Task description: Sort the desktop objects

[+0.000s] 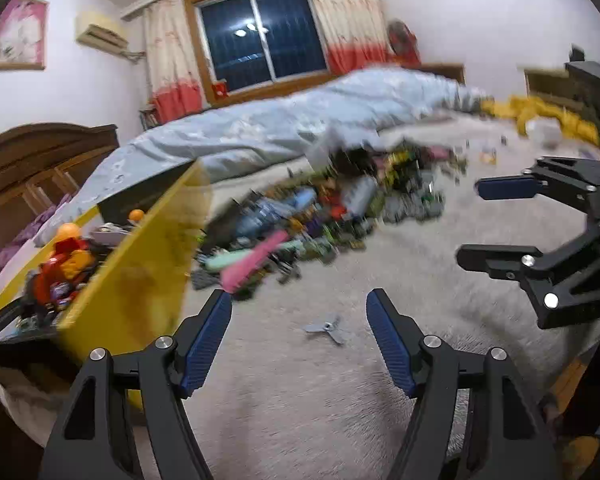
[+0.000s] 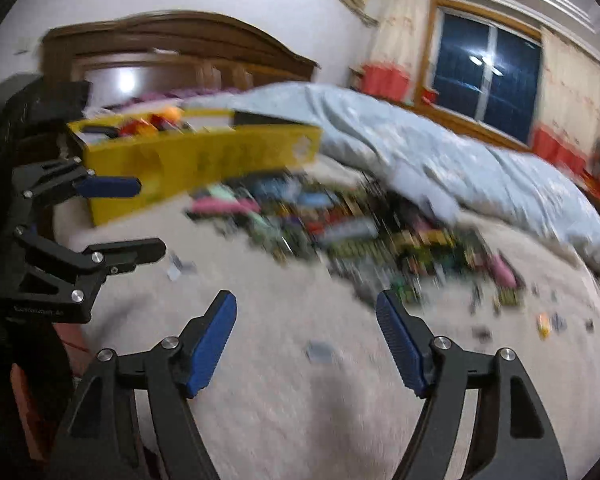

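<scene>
A blurred pile of small colourful toys and bricks point(image 1: 332, 208) lies on the beige bed cover, also in the right wrist view point(image 2: 360, 236). A yellow box point(image 1: 139, 272) with toys inside stands at the left; it shows in the right wrist view point(image 2: 203, 160) too. My left gripper point(image 1: 300, 312) is open and empty above the cover, just short of the pile, with a small grey three-bladed piece point(image 1: 327, 327) between its fingers. My right gripper point(image 2: 306, 316) is open and empty, near a small grey piece point(image 2: 320, 352). Each gripper shows in the other's view: the right point(image 1: 470, 226), the left point(image 2: 151, 220).
A rumpled light blue quilt point(image 1: 259, 128) lies behind the pile. Yellow cloth point(image 1: 540, 114) sits at the far right. A wooden headboard point(image 2: 171, 48) stands behind the yellow box. Loose small pieces point(image 2: 548, 324) are scattered to the right on the cover.
</scene>
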